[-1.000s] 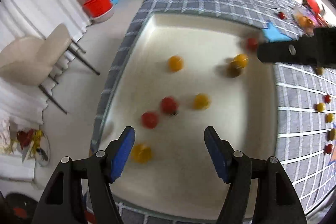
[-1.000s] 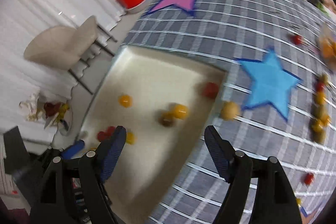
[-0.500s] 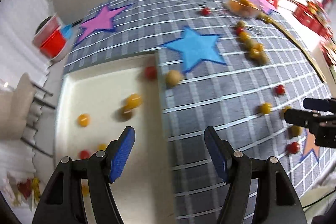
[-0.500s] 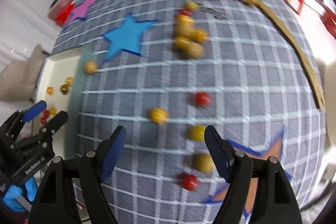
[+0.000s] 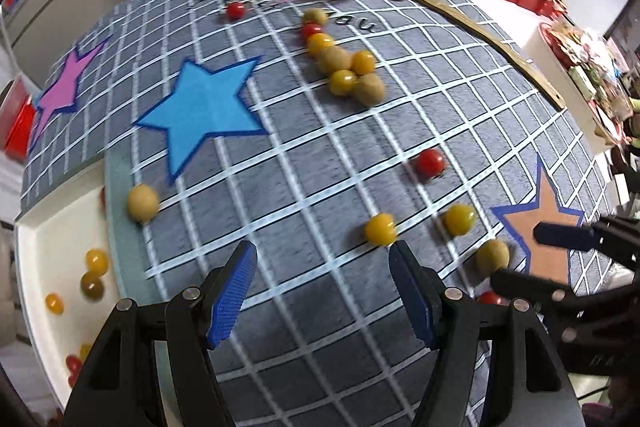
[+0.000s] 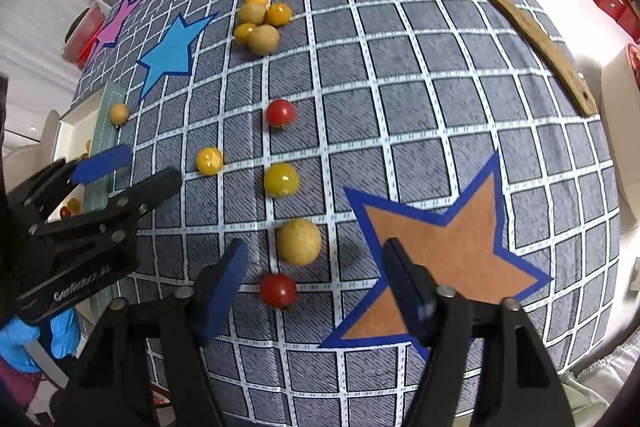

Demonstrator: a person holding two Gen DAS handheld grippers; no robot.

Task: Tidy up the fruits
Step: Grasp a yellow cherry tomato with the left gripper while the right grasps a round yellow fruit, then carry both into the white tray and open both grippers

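you are at the pick-up step. your right gripper [image 6: 314, 277] hangs over the checked cloth [image 6: 440, 75], its jaws closing, with a tan fruit [image 6: 299, 241] and a red tomato [image 6: 278, 290] lying loose in the gap, neither pressed by a pad. your left gripper [image 5: 323, 291] stands part open and empty above bare cloth, a yellow tomato [image 5: 380, 228] just beyond it. more fruit lies scattered, some already in the white tray [image 5: 40, 255]. next, i judge, you must single out one fruit before you close.
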